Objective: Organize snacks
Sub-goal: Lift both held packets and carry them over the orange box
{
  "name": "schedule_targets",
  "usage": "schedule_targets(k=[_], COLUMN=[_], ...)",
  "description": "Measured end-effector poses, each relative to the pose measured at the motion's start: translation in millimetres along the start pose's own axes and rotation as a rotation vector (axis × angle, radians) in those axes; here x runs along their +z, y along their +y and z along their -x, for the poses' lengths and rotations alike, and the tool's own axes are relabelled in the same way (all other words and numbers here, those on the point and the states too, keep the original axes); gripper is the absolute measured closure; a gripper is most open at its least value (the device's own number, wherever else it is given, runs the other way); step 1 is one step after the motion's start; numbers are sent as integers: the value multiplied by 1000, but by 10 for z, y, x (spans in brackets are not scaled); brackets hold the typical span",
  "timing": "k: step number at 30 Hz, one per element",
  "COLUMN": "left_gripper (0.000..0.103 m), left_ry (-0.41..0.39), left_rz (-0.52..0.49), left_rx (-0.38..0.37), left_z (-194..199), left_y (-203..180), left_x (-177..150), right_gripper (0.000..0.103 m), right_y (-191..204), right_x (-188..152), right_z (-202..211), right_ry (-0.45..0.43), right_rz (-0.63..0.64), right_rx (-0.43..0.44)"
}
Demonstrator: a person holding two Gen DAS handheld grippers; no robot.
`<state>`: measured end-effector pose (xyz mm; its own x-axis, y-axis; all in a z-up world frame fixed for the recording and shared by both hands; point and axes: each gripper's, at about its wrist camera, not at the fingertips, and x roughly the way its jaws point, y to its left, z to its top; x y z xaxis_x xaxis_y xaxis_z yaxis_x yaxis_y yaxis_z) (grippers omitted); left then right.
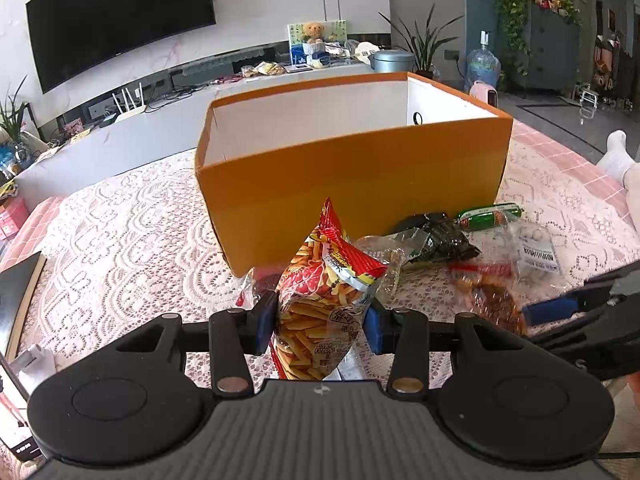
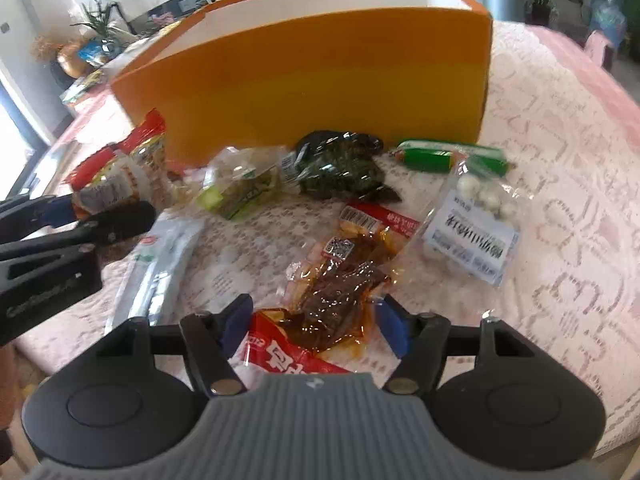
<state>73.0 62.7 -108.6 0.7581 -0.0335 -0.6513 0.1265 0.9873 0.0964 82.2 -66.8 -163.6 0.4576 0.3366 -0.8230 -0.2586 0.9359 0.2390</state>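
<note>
Left claw [image 1: 320, 326] clamped on the fries bag [image 1: 324, 300], lifted just in front of the orange box [image 1: 352, 176]. Right claw [image 2: 316, 326] apart, straddling the saucy red packet [image 2: 332, 300] flat on the lace-covered desk [image 2: 560, 200]. Beyond, against the box's front wall: dark seaweed pack [image 2: 340, 168], green sausage [image 2: 452, 156].

The tall orange cardboard box [image 2: 304, 76] stands beyond both tongs; the green wrapped sausage [image 2: 452, 156] lies before its right end on the lace tablecloth [image 2: 560, 160].
</note>
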Motion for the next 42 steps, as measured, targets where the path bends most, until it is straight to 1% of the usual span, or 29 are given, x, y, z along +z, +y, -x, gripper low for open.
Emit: schedule_targets(k=[2, 6, 9, 14, 17, 19, 23, 31, 36, 42], left_gripper=[53, 54, 54, 54, 54, 54, 54, 54, 55, 55], left_ry=[-3, -15, -18, -19, -27, -35, -50, -71, -102, -148], left_rz=[15, 46, 59, 79, 81, 86, 112, 166, 178, 179], left_rx=[0, -8, -4, -2, 1, 5, 6, -6, 1, 2], left_z=[34, 100, 148, 233, 288, 335, 411, 499, 561, 600], left_y=[14, 31, 38, 12, -7, -19, -34, -30, -8, 4], left_x=[2, 23, 36, 45, 45, 56, 90, 187, 294, 476], right_gripper=[37, 38, 38, 38, 38, 38, 37, 37, 37, 37], right_y=[13, 30, 32, 71, 83, 88, 99, 84, 92, 83], right_x=[-25, -39, -33, -41, -58, -58, -27, 68, 141, 355], right_z=[54, 124, 217, 386, 482, 551, 720, 948, 1019, 1069], right_ry=[6, 17, 25, 27, 30, 15, -44, -153, -199, -238], right_rz=[0, 6, -4, 20, 23, 31, 57, 114, 159, 209], right_rx=[43, 93, 161, 218, 275, 296, 293, 253, 232, 209])
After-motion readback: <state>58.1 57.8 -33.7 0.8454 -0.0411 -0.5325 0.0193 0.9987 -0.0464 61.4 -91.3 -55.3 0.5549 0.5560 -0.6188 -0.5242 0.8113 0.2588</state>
